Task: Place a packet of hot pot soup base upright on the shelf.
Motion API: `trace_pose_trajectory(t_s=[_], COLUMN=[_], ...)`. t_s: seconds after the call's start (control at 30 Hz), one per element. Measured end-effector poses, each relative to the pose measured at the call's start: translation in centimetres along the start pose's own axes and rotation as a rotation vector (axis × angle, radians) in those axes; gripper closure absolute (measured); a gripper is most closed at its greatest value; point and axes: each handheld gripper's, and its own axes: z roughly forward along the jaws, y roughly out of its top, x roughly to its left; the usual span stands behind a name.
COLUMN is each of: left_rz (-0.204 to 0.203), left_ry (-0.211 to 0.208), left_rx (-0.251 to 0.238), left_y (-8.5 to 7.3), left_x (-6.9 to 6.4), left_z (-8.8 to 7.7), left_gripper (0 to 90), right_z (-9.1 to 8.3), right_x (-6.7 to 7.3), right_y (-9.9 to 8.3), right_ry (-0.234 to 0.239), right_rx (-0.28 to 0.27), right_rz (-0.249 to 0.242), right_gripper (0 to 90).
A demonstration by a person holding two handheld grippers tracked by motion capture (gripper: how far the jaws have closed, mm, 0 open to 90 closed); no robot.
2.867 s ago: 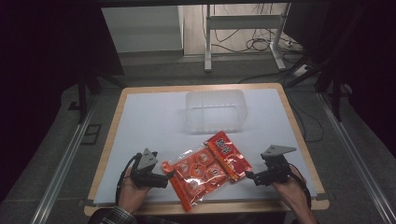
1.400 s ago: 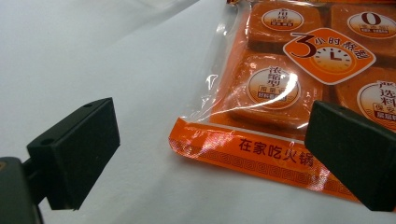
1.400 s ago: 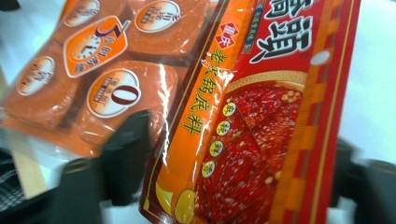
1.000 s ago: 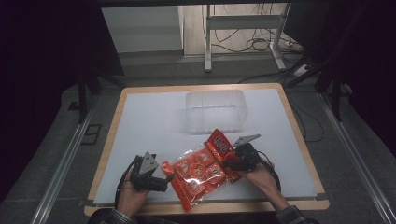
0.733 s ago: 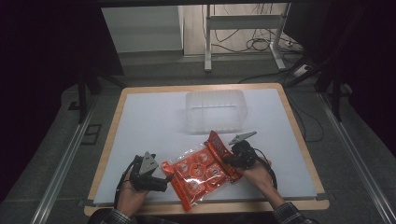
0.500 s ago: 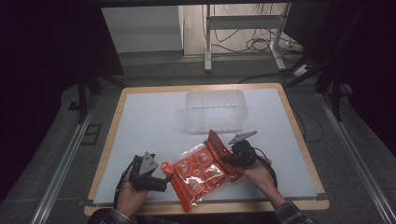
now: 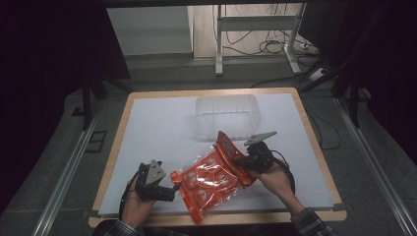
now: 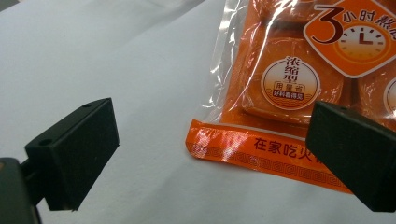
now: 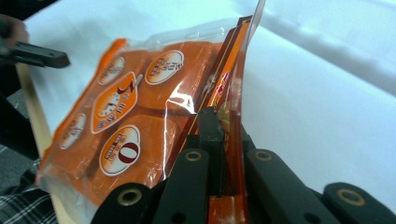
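White sheeting covers the desk [image 7: 162, 123], with a clear plastic tub [image 7: 227, 114] at centre frame. Below it, in the lower middle of the frame, lies an orange snack packet [image 7: 209, 179]. At lower right, the right gripper [image 7: 244, 161] is clenched on the packet's edge, tilting it up. At lower left, the left gripper [image 7: 173, 189] rests released, jaws apart beside the packet's corner.

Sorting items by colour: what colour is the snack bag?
Orange, with clear film edges; the snack bag shows best in the left gripper view.

Orange packet [image 8: 299, 88] cropped; small print perhaps unreadable.
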Motion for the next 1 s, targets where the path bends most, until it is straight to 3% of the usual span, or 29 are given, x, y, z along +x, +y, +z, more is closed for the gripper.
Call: trace_pose_trajectory(t_s=[0.27,0.53,1.0], left_rz=[0.01,-0.035,-0.03], left_ry=[-0.005,-0.001,-0.007], left_rx=[-0.044,-0.072,-0.051], left_y=[0.0,-0.2,-0.2], left_x=[0.1,0.6,0.6], left_z=[-0.3,-0.4,-0.2], left_gripper=[2.2,2.4,1.2], right_z=[-1.2,-2.3,-4.9], right_x=[0.7,1.3,2.6], right_y=[1.7,3.6,6.6], right_ry=[0.041,0.08,0.13], right_rx=[-0.018,-0.034,-0.072], right_rz=[-0.014,-0.023,-0.048], right_gripper=[88.9,88.9,89.0])
